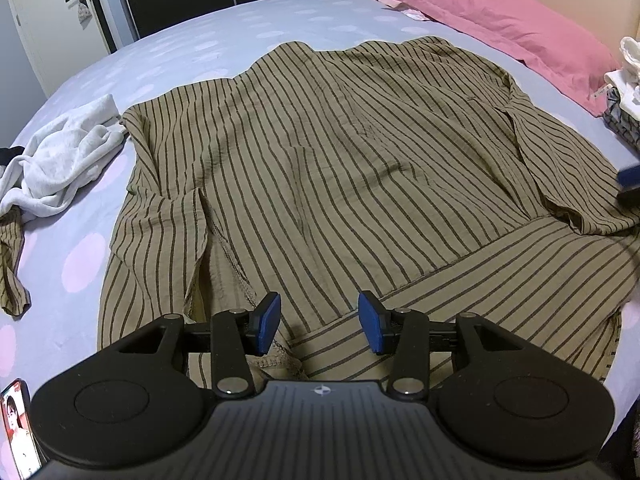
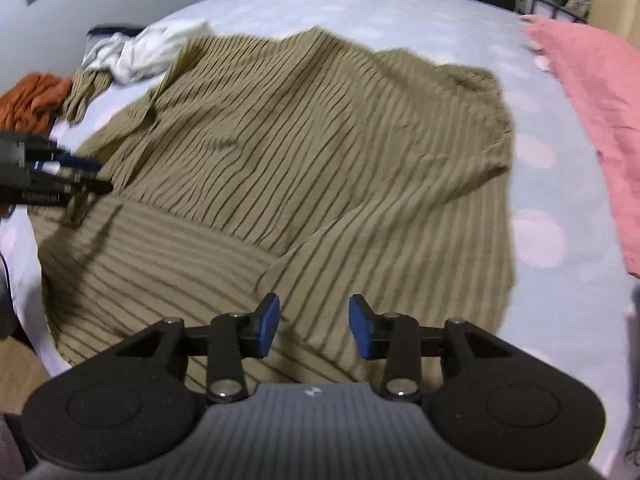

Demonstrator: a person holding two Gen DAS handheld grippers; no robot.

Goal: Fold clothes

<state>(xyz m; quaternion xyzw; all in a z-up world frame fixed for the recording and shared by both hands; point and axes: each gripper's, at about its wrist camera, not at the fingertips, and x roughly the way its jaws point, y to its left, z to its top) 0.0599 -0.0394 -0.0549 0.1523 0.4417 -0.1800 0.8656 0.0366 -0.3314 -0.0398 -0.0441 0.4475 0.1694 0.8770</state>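
The striped shirt (image 1: 340,152) lies spread on the bed (image 1: 192,40), one sleeve folded across it — flat for creasing. Your left gripper (image 1: 319,322) and right gripper (image 2: 314,326) hover spread, empty, over the near hem.

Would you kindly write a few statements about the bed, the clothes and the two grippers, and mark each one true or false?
1. The striped shirt lies spread out on the bed. True.
2. The left gripper is shut on the shirt's hem. False: its jaws stand apart with nothing between them.
3. A pink pillow lies at the far right of the bed. True.
4. The right gripper holds the crumpled white garment. False: it is open and empty above the striped shirt; the white garment lies to the shirt's left.
5. The bedsheet is plain dark blue. False: it is pale lilac with light round spots.
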